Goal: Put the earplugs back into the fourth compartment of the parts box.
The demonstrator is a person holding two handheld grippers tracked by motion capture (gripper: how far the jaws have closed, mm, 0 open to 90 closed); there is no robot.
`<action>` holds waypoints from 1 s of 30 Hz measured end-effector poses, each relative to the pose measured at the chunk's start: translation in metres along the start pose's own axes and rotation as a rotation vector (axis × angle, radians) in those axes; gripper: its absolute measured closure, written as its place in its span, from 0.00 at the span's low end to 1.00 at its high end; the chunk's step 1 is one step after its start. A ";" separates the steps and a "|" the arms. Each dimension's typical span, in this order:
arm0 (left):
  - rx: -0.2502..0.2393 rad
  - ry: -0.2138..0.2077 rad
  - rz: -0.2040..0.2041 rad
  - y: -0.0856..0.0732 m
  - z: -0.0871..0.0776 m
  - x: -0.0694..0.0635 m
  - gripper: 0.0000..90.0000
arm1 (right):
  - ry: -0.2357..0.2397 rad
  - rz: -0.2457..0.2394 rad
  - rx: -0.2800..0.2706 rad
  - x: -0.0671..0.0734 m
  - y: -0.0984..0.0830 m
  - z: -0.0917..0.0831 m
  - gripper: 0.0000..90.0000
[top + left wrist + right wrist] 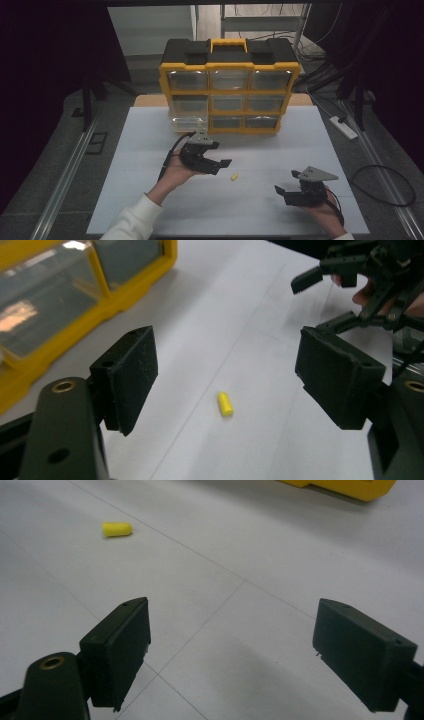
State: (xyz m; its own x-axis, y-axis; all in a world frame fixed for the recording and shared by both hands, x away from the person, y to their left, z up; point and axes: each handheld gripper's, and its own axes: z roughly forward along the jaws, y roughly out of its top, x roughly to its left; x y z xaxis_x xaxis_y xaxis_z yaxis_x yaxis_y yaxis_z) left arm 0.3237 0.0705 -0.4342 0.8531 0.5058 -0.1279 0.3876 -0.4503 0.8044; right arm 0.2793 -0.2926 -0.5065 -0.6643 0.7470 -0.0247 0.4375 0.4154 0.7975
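The left gripper (226, 163), jaws standing apart and empty, is hovering just beside the small yellow plug (233, 176) lying untouched on the white table (150, 210), while the right gripper (279, 191), likewise agape, is waiting nearby; the pick-up is not yet made.

Yellow plug (225, 404): smooth, matt, foam-like. Table top (280, 150): matt white board, faint seams. Organizer (229, 85): glossy yellow and black plastic, clear glossy drawer fronts. Left gripper (225, 370) pads (131, 375): matt black, scuffed, rubbery.
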 end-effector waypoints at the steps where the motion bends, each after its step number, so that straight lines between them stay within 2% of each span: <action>1: 0.011 -0.005 0.001 -0.001 0.003 -0.001 0.27 | 0.000 0.000 0.000 0.000 0.000 0.000 0.18; 6: 0.056 -0.026 -0.001 -0.006 0.016 -0.002 0.27 | -0.001 -0.002 0.002 0.000 0.000 0.000 0.18; 12: 0.104 -0.030 0.001 -0.010 0.032 -0.004 0.27 | 0.000 -0.001 0.004 0.000 0.000 0.000 0.18; 15: 0.156 -0.017 0.012 -0.014 0.046 -0.005 0.27 | 0.000 -0.001 0.003 0.000 0.000 0.000 0.18; 16: 0.156 -0.017 0.012 -0.014 0.046 -0.005 0.27 | 0.000 -0.001 0.003 0.000 0.000 0.000 0.18; 23: 0.234 0.002 0.033 -0.019 0.068 -0.006 0.27 | -0.001 -0.002 0.007 0.000 0.000 0.001 0.18; 25: 0.252 0.009 0.044 -0.020 0.073 -0.006 0.27 | -0.002 -0.003 0.007 0.000 0.000 0.001 0.18; 30: 0.270 0.023 0.041 -0.022 0.082 -0.004 0.27 | -0.002 -0.003 0.008 0.000 0.000 0.001 0.18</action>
State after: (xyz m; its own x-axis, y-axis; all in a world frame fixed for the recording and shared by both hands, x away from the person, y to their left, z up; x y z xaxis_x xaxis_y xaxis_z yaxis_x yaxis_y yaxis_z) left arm 0.3403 0.0184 -0.4991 0.8631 0.4982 -0.0825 0.4343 -0.6491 0.6245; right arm 0.2798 -0.2918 -0.5072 -0.6648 0.7464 -0.0283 0.4400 0.4220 0.7927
